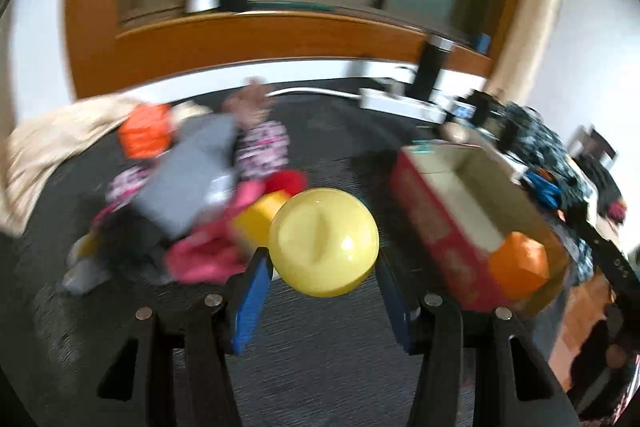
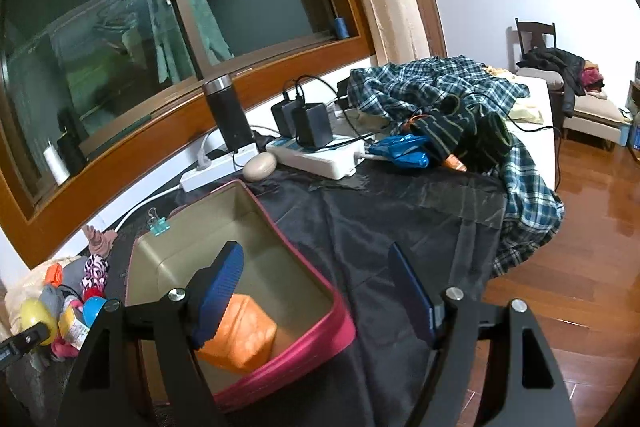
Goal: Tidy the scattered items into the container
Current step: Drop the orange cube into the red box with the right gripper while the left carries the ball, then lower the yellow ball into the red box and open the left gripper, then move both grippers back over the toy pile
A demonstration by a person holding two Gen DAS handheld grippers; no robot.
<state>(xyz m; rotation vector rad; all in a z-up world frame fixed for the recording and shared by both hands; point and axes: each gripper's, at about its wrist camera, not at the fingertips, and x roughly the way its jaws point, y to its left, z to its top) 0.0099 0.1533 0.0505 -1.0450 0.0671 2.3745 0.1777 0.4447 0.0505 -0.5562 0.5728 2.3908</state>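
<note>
we see a table under a dark cloth (image 2: 400,227), its right edge dropping to wood floor (image 2: 580,267), with bare cloth between the box and that edge. a plaid shirt (image 2: 440,83) covers the far right corner and hangs over the edge. the red box (image 2: 344,323) sits open near the front, an orange block (image 2: 244,339) in its near corner; in the left wrist view the same box (image 1: 432,219) lies just right of the ball. behind the box stand a power strip (image 2: 320,155) with chargers, a black flask (image 2: 228,111) and a pale egg-shaped thing (image 2: 260,166). a pile of toys and socks (image 1: 192,187), blurred, crowds the left side. our left gripper (image 1: 320,267) is clamped on a yellow ball (image 1: 324,241), held above the cloth. our right gripper (image 2: 316,295) gapes wide and holds nothing, its left finger over the box, the right one over bare cloth.
</note>
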